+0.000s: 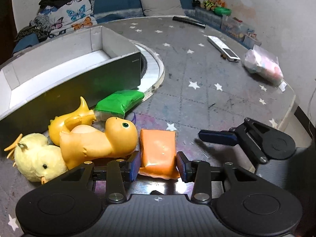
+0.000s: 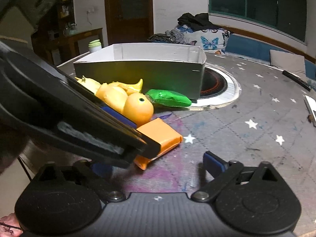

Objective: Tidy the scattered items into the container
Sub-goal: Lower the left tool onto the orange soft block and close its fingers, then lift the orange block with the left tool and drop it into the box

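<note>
Blue pads of the left gripper (image 1: 157, 165) flank an orange pouch (image 1: 158, 150) at lower centre of the left view; jaws spread wide, thin gaps on both sides, no squeeze visible. Pouch lies flat on the grey star mat (image 1: 197, 75). Just left of it, touching: orange dragon toy (image 1: 98, 140), then a yellow plush chick (image 1: 37, 158) at lower left. Green pouch (image 1: 120, 102) lies behind the dragon, against the box (image 1: 79, 83) wall. Box open-topped, white inside, upper left, nothing seen in it. Right gripper (image 2: 156, 167) at lower centre of its own view, jaws apart, nothing between them; one blue finger (image 1: 217, 137) shows at right of the left view. White remote (image 1: 223, 48) and a clear bag (image 1: 262, 67) sit far upper right
</note>
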Demonstrator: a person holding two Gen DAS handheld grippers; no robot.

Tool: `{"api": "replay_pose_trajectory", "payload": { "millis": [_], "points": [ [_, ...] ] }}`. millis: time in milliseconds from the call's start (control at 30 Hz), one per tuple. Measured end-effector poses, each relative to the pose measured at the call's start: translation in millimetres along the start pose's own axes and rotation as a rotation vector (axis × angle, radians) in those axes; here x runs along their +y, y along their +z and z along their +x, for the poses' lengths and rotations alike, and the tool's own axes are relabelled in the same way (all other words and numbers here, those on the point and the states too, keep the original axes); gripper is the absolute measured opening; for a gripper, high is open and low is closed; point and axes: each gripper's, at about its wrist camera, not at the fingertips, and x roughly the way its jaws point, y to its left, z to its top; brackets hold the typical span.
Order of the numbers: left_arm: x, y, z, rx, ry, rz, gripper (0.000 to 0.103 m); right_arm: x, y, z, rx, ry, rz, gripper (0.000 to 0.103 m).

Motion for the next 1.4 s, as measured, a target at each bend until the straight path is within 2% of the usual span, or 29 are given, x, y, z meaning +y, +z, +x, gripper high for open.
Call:
{"api": "replay_pose_trajectory", "payload": {
  "millis": [167,200,567,967,1400],
  "points": [
    [4.5,1.2,1.7,-0.001,-0.017,-0.036,0.043,1.0,-1.1,2.2,-0.003,0.027,0.009,0.087],
    [5.0,1.2,1.7,-0.003,-0.02,-0.041,0.042,1.1,-0.9,2.2,-0.006,0.029,0.01,0.082],
    [7.8,-0.4,-8.7,-0.035,-0.037,-0.064,0.038,-1.3,3.8,-1.1,-0.027,0.091,0.049,0.059],
    [17.1,19.0,-37.0,-0.126,-0.018,-0.091,0.037,0.7,33.8,-10.4,-0.106,0.095,0.018,0.059],
    [53.0,71.9,-38.4,-0.227,0.008,-0.167,0.037,-3.0,96.1,16.0,-0.199,0.061,-0.045,0.059]
  ]
}}
